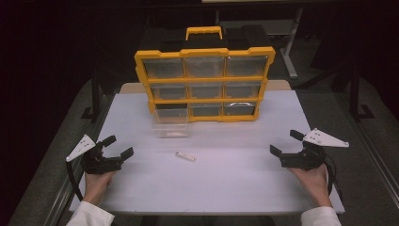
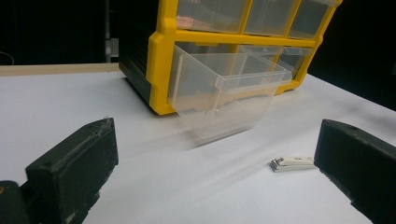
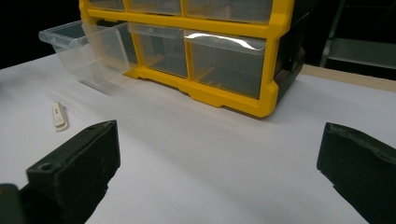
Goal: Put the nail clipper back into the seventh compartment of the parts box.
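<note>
A yellow organizer (image 1: 205,80) with clear drawers stands upright at the back of the white table (image 1: 226,179). Its bottom-left drawer (image 1: 170,121) is pulled out and tilts forward (image 2: 224,91) (image 3: 84,51). A small white nail clipper (image 1: 185,156) lies on the table in front of it (image 2: 293,163) (image 3: 59,115). My left gripper (image 1: 118,146) rests at the left, open and empty, its jaws (image 2: 215,177) pointing toward the drawer. At the right my right gripper (image 1: 286,142) is open and empty too (image 3: 219,172), aimed at the organizer's lower right drawer (image 3: 226,63).
The table's wooden back edge (image 2: 56,69) shows behind the organizer. A dark floor and desk legs (image 1: 289,52) lie beyond the table. The organizer has a yellow carry handle (image 1: 203,32) on top.
</note>
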Tool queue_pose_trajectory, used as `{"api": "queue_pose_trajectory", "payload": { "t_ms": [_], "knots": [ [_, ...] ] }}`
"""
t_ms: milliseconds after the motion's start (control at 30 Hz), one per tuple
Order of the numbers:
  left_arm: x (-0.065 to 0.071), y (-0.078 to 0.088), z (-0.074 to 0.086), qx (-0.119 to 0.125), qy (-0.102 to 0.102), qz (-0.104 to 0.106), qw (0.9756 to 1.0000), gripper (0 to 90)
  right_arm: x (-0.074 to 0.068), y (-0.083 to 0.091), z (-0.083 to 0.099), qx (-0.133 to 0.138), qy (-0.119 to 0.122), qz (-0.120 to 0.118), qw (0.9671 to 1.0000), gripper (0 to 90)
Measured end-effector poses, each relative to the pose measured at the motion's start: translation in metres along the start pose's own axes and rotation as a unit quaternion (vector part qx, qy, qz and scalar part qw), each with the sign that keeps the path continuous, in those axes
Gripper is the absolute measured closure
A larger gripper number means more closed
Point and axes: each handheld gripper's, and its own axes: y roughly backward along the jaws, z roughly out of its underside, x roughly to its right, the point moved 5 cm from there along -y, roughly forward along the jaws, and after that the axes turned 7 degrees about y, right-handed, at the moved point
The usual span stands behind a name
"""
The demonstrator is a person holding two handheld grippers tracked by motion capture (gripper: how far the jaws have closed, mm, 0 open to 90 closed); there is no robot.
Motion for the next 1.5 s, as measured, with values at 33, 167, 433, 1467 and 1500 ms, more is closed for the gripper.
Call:
{"api": "queue_pose_trajectory", "payload": {
  "t_ms": [33, 167, 433, 1467, 1500],
  "knots": [
    [0.0, 0.0, 0.0, 0.001, 0.002, 0.0, 1.0, 0.0, 0.0, -0.001, 0.0, -0.002, 0.001, 0.0, 1.0, 0.0],
    [-0.001, 0.0, 0.0, 0.0, 0.003, -0.001, 1.0, 0.0, -0.002, -0.002, 0.001, -0.008, 0.003, -0.002, 1.0, 0.0],
    [-0.001, 0.0, 0.0, 0.002, 0.004, -0.001, 1.0, 0.0, -0.005, -0.005, 0.0, -0.011, -0.002, -0.009, 0.9999, 0.0],
    [0.0, -0.002, 0.001, 0.003, 0.014, 0.007, 0.9999, 0.0, -0.033, -0.04, -0.014, -0.063, 0.039, -0.048, 0.9961, 0.0],
    [0.0, -0.002, 0.001, 0.004, 0.014, 0.008, 0.9999, 0.0, -0.034, -0.041, -0.015, -0.065, 0.04, -0.05, 0.9958, 0.0]
  ]
}}
